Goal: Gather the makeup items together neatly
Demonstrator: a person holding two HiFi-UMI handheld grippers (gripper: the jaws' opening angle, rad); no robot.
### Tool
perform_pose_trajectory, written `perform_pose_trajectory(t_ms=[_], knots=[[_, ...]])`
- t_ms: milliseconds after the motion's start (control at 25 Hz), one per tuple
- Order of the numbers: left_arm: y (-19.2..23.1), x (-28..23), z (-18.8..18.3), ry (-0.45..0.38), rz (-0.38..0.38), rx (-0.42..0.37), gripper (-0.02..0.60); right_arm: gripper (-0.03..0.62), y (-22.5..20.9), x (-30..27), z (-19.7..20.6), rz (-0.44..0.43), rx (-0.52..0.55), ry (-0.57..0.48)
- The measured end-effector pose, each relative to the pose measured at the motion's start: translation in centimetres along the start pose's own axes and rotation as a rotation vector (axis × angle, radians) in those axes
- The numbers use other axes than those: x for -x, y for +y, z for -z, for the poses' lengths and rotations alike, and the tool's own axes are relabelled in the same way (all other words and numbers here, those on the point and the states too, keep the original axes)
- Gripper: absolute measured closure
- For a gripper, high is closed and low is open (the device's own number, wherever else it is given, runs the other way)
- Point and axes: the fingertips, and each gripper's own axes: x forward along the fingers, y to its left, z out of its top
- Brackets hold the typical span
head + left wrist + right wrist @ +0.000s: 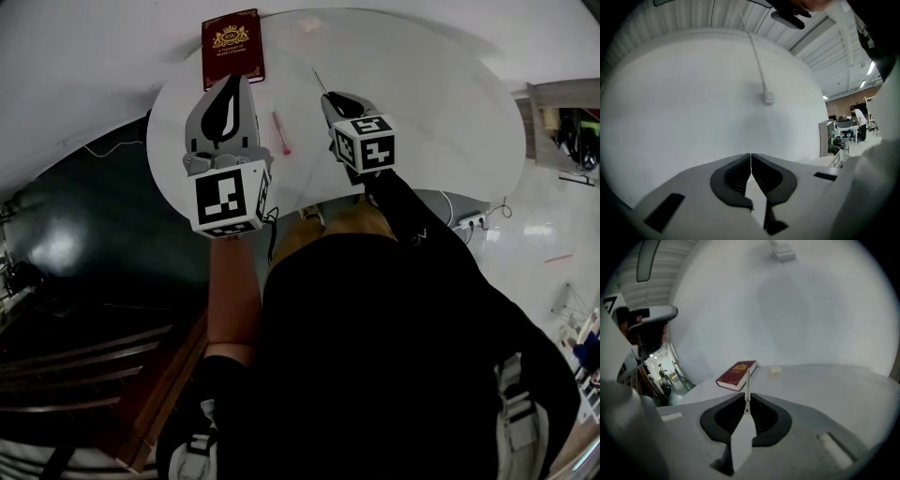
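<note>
Left gripper [750, 157] closed; right gripper [747, 401] nearly closed, tight on thin stick [748, 380].

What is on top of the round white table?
A red book at the far edge, a pink stick mid-table, a small pale scrap. Left tongs, right tongs holding a thin rod, and the person's body cover the near side.

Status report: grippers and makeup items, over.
Left gripper shut, empty. Right gripper shut on thin stick. Pink pencil lies on table. Red book beyond, not blocking.

Pale scrap [775, 370] beside book [737, 374]: too small to identify. Thin stick [748, 385] base hidden between right gripper [747, 409] jaws.
</note>
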Motion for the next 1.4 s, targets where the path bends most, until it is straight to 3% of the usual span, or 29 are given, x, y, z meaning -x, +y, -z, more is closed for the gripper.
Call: perform_pose_trajectory(t_ms=[160,360,640,760,840,960,1160,1280,1400], knots=[[1.3,0.7,1.5,0.026,-0.014,0.014,0.571,0.553,0.0,-3.1,6.1,0.039,-0.082,0.141],[2.7,1.4,2.7,0.046,-0.031,0.022,0.571,0.553,-0.6,-4.5,10.8,0.088,-0.182,0.235],[3.7,1.4,3.5,0.061,-0.035,0.032,0.571,0.553,-0.9,-4.7,13.4,0.141,-0.247,0.296],[3.9,1.2,3.7,0.062,-0.032,0.031,0.571,0.551,-0.5,-5.0,13.6,0.127,-0.266,0.297],[3.9,1.1,3.7,0.061,-0.031,0.03,0.571,0.512,-0.2,-5.1,13.2,0.098,-0.273,0.276],[3.8,0.7,3.1,0.045,-0.022,0.029,0.571,0.493,-0.2,-4.4,9.1,0.07,-0.186,0.159],[3.0,-0.1,1.3,-0.004,0.0,0.021,0.571,0.493,-0.6,0.7,-6.0,0.119,0.136,-0.218],[1.9,-0.8,-1.2,-0.062,0.014,0.004,0.571,0.493,-0.5,5.6,-13.1,0.118,0.193,-0.427],[0.6,-1.4,-3.2,-0.112,0.034,-0.006,0.571,0.493,0.0,10.2,-16.8,0.121,0.278,-0.553]])
